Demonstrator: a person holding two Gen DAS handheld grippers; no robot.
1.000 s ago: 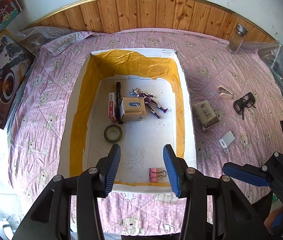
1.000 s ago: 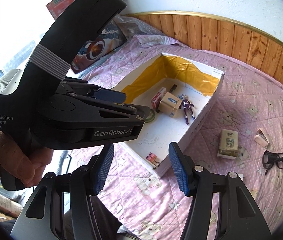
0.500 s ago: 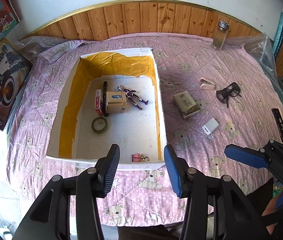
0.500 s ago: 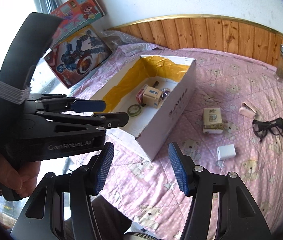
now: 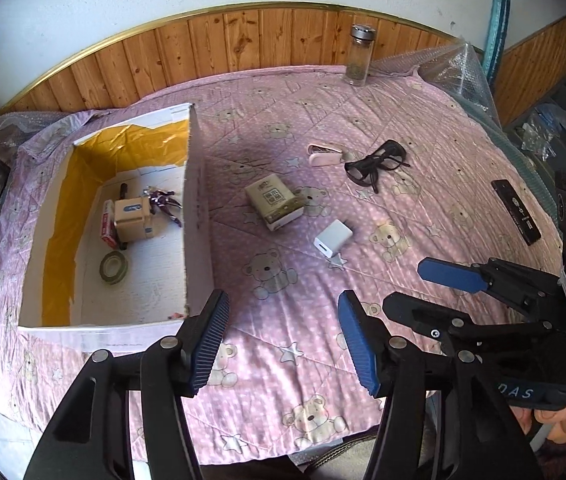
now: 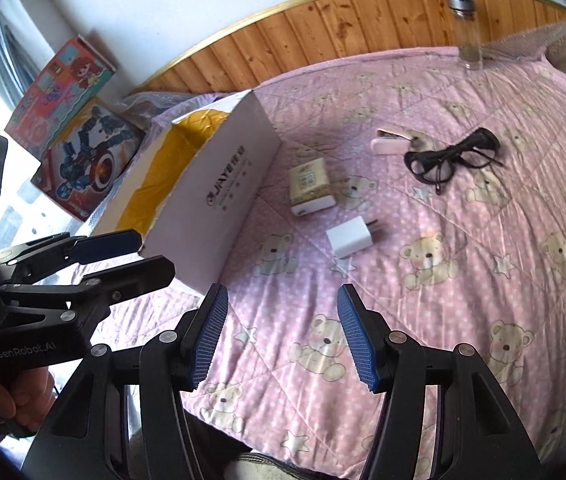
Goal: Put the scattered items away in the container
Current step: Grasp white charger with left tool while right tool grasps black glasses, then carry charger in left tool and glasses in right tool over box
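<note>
A white cardboard box (image 5: 197, 216) (image 6: 235, 196) with a yellow lining stands on the pink bedspread; inside lie a small carton (image 5: 133, 219), a toy figure (image 5: 163, 200), a tape roll (image 5: 113, 267) and a red pack. Scattered to its right are a tissue pack (image 5: 275, 205) (image 6: 310, 188), a white charger (image 5: 333, 239) (image 6: 352, 237), a pink stapler (image 5: 325, 157) (image 6: 393, 144), black glasses (image 5: 377, 160) (image 6: 453, 156) and a black remote (image 5: 516, 211). My left gripper (image 5: 283, 342) is open near the box's front right corner. My right gripper (image 6: 281, 336) is open, short of the charger.
A glass bottle (image 5: 358, 56) (image 6: 468, 32) stands at the back by the wooden wall panel. Toy boxes (image 6: 79, 152) lean at the left beyond the bed. Bubble wrap (image 5: 455, 76) lies at the back right corner. The bed's front edge is right under both grippers.
Both grippers have swung to the right, away from the box opening; the scattered items on the bedspread now sit ahead of them. Both stay open.
</note>
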